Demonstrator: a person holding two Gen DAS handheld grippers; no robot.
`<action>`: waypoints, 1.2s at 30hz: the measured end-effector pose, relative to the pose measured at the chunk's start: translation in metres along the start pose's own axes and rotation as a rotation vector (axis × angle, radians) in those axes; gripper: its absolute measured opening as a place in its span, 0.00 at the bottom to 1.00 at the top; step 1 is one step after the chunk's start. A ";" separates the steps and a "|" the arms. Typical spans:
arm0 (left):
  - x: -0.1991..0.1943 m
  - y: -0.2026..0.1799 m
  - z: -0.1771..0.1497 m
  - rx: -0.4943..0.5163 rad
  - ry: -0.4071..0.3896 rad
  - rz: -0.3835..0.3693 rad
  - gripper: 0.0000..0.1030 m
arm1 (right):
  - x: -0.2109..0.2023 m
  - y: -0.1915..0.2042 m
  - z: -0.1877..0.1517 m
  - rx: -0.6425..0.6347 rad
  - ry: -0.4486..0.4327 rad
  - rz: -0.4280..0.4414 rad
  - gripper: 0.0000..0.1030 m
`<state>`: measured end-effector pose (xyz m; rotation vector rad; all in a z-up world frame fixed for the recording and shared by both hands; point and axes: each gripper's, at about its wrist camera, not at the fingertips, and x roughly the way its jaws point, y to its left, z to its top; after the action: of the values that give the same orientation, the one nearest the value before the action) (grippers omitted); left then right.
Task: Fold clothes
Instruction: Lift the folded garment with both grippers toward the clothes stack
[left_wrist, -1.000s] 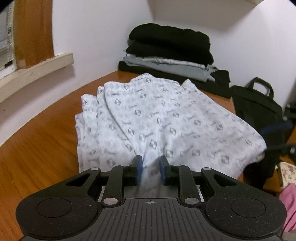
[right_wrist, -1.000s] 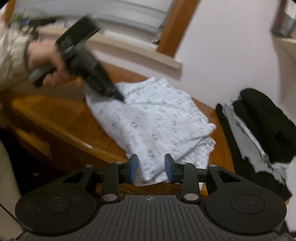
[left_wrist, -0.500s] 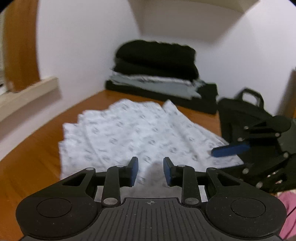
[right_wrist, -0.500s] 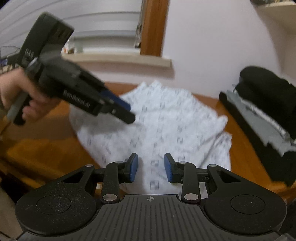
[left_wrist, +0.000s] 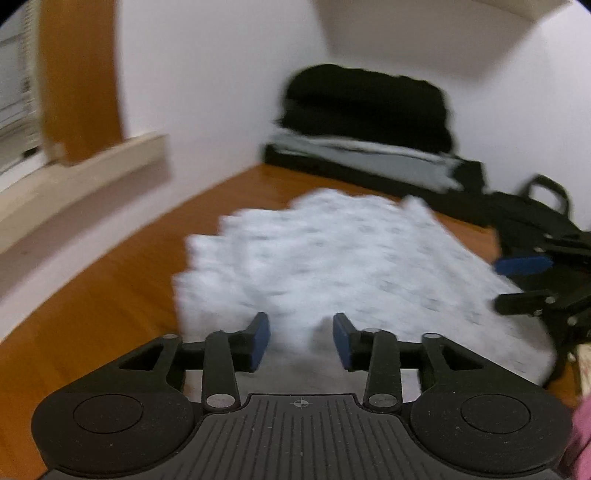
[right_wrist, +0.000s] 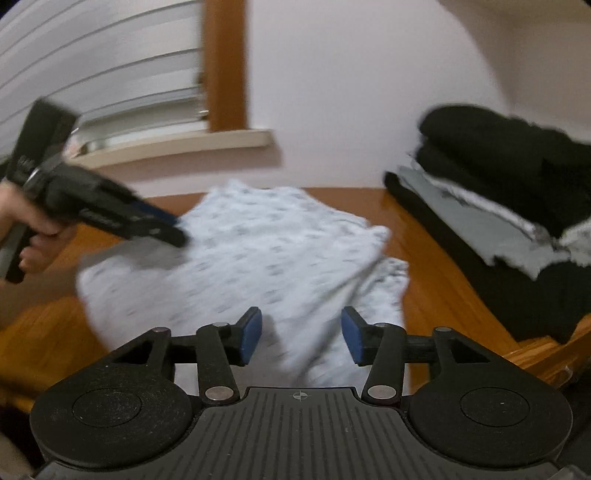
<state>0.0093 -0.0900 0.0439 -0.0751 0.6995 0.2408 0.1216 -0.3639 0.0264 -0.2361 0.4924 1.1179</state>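
— Where is the garment sitting?

— You are looking at the white patterned garment (left_wrist: 332, 266) lying folded on the wooden surface (left_wrist: 110, 306), blurred in both views. The dark stack (left_wrist: 365, 114) of folded clothes is sitting behind it against the wall, apart from it.

— And your grippers?

— You are holding the left gripper (left_wrist: 301, 339) with its blue pads spread wide, nothing between them, over the near edge of the garment. Your right gripper (right_wrist: 301, 336) is gaping too, hovering empty over the garment's other edge. In the right view your hand (right_wrist: 22, 236) is gripping the left tool's handle, its tips over the cloth; whether they are touching it you cannot tell.

— Anything else?

— A black bag (left_wrist: 535, 218) is sitting just beside the garment.
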 end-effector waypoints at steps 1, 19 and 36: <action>0.005 0.007 0.002 -0.001 0.010 0.021 0.57 | 0.006 -0.009 0.002 0.028 0.005 -0.007 0.52; 0.059 0.078 0.025 -0.228 0.060 -0.180 0.46 | 0.081 -0.077 0.019 0.185 0.060 0.174 0.40; -0.045 0.062 0.070 -0.151 -0.305 -0.276 0.16 | -0.005 -0.039 0.053 0.036 -0.339 0.130 0.19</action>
<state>0.0044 -0.0280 0.1271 -0.2710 0.3603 0.0372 0.1686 -0.3617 0.0728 0.0196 0.2274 1.2457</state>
